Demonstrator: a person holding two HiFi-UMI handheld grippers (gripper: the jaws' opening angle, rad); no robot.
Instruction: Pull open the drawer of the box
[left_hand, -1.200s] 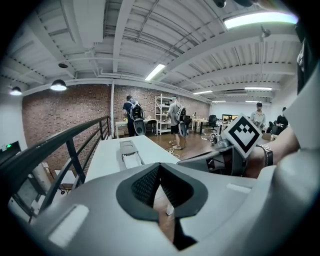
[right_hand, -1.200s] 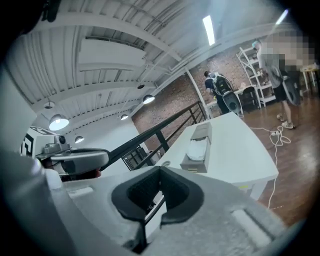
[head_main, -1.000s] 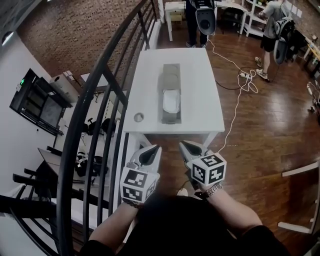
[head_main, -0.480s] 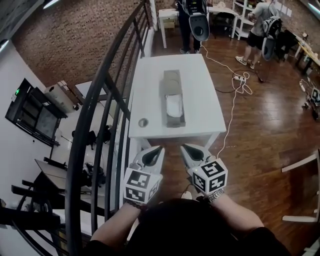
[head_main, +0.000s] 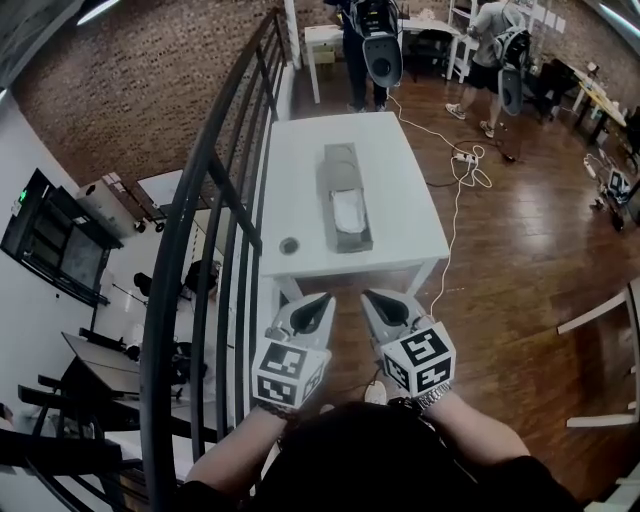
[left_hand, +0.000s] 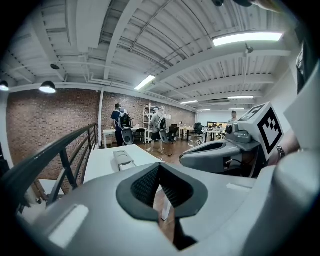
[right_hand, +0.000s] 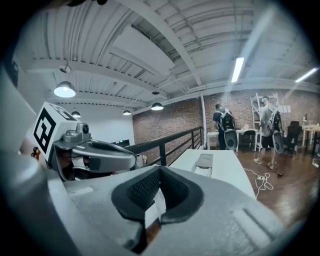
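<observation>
The long grey box lies lengthwise on the white table, and a white patch shows in its near half. Both grippers hang in the air short of the table's near edge, well apart from the box. My left gripper is shut with nothing in it, and so is my right gripper beside it. In the left gripper view the pads meet at the left gripper, with the box far ahead. In the right gripper view the right gripper points toward the box.
A black metal railing runs along the table's left side over a lower floor. A small round object sits at the table's near left corner. A white cable trails over the wood floor. Two people stand by tables behind.
The head view has shifted a little, so the table and the people sit further left in the picture. Both grippers stay shut side by side before the body.
</observation>
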